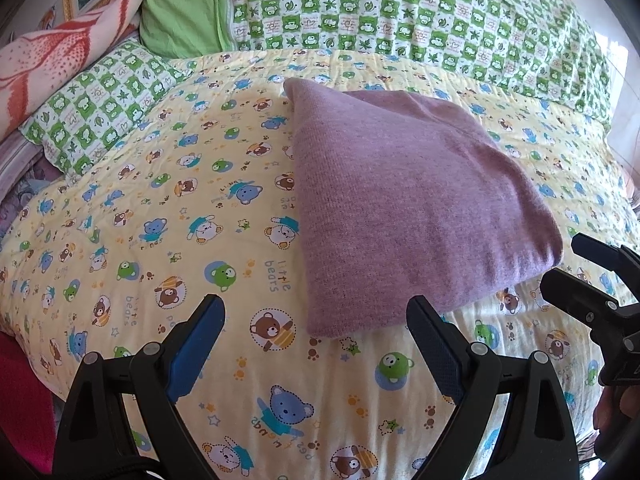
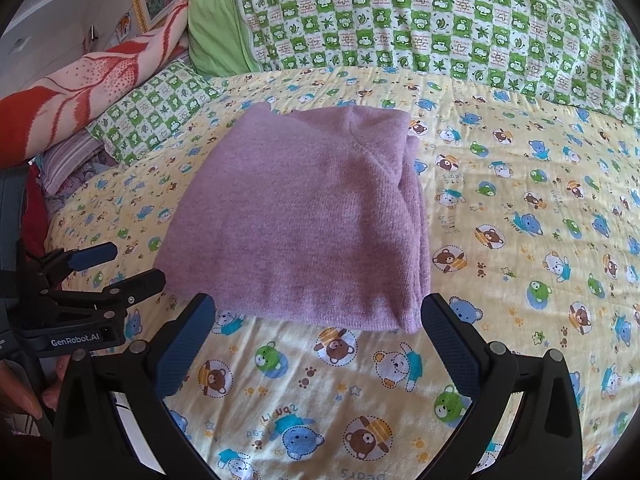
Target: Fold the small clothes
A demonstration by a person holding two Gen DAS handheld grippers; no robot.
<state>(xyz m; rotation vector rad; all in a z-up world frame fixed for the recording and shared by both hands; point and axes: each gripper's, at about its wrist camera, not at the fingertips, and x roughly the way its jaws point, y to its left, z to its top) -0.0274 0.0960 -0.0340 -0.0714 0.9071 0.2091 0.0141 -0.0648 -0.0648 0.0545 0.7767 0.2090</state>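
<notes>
Lying folded on the bear-print quilt (image 2: 500,208), purple knit garment (image 2: 304,216).

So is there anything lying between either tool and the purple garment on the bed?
Nothing visible. Both the left tool and the right tool are open, with only bare quilt between them and the folded purple garment.

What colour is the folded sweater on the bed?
Purple, a soft lilac knit; the right wrist view shows it best.
</notes>
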